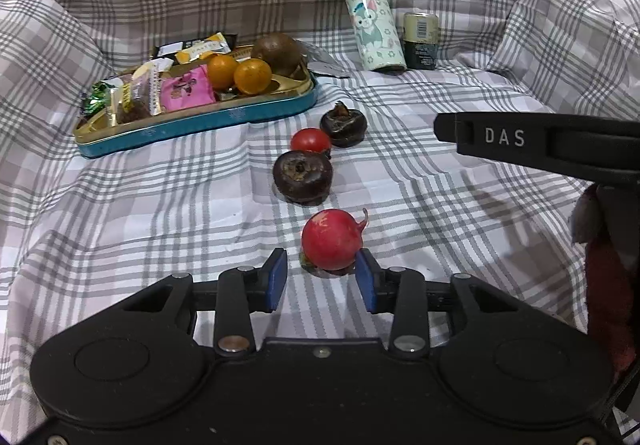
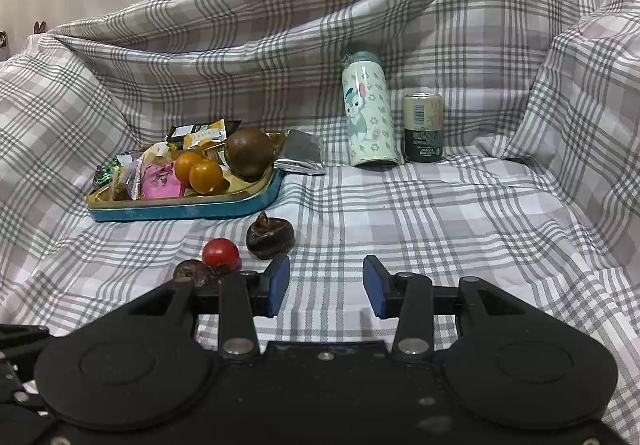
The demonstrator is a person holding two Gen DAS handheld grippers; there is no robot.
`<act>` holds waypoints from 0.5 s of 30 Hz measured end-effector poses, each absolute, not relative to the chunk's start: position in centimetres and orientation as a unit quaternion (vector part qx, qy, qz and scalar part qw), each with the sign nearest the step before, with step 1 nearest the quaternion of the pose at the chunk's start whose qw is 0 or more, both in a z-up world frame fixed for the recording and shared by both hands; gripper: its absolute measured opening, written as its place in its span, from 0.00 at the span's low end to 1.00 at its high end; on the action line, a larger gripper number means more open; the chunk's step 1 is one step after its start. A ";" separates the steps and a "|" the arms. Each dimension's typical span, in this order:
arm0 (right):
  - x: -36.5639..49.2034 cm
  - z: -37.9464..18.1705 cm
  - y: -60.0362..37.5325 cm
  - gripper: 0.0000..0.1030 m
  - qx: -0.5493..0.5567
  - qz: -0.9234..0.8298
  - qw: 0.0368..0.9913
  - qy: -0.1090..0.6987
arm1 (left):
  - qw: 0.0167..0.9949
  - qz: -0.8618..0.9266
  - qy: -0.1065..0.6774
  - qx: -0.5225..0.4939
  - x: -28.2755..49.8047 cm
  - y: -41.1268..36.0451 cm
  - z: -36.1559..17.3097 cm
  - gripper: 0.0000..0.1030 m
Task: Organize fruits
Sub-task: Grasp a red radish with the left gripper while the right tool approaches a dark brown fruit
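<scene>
Since the red radish (image 1: 331, 239) lies on the plaid cloth (image 1: 160, 205) just ahead of the left gripper (image 1: 322, 279), off-centre toward its right pad, the jaws should be centred before being closed. Its jaws are spread, the right pad touching or nearly touching the radish. The right gripper (image 2: 326, 283) is likewise spread, nothing held; the tray (image 1: 192, 121) lies well beyond.

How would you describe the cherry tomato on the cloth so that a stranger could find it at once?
Start at the blue tray of snacks and fruit on the checked cloth. In front of its right end, loose items run in a line; the cherry tomato sits between two dark brown water chestnuts. It is the smallest, smooth and red, with no tail.
</scene>
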State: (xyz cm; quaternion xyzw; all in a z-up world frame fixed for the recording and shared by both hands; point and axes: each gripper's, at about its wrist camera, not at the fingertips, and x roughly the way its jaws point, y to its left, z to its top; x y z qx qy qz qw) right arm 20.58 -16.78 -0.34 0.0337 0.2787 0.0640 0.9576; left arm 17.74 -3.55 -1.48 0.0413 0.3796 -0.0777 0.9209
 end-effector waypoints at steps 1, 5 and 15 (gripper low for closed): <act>20.6 -0.4 -16.8 0.42 0.034 0.064 0.958 0.279 | 0.921 -0.079 0.378 0.045 17.8 -3.7 -1.5 0.47; 20.7 -0.5 -16.9 0.42 0.037 0.064 0.956 0.284 | 0.922 -0.083 0.373 0.059 18.2 -4.4 -1.6 0.49; 21.0 -0.7 -16.9 0.42 0.044 0.062 0.953 0.292 | 0.925 -0.091 0.364 0.066 18.9 -4.7 -1.4 0.49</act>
